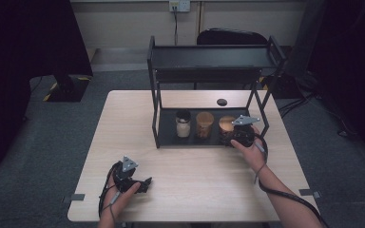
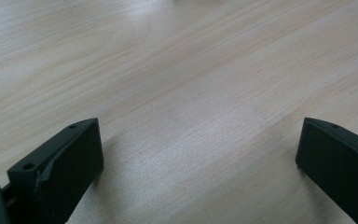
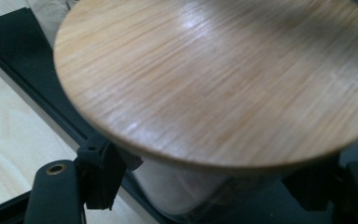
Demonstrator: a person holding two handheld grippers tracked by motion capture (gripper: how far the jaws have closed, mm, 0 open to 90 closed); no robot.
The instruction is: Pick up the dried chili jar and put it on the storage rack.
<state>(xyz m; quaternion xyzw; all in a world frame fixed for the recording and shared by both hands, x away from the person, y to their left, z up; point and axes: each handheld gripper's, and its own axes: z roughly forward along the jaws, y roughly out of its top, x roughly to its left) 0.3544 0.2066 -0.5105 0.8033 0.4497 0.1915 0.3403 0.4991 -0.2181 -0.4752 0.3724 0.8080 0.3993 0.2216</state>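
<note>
**Right jaws clamped on the third jar**

Forearms of the person come in at six o'clock of the high view, over the pale wooden counter [image 1: 195, 190]. On its far half stands a black rack [image 1: 211, 61], and on the rack's lower shelf [image 1: 168, 135] three jars stand in a row. The jar with the wooden lid [image 3: 214, 79] is at the three o'clock end, beside a brown jar [image 1: 204, 124] and a white jar [image 1: 183, 123]. The right gripper [image 1: 242, 135] has its jaws closed on the clear body of this jar, just under the lid. I judge it to be glass: stiff, smooth, rather heavy, and breakable; the body is a safer hold than the lid, which may come loose. The left gripper [image 1: 145, 185] rests at seven o'clock, jaws apart, empty.
</note>
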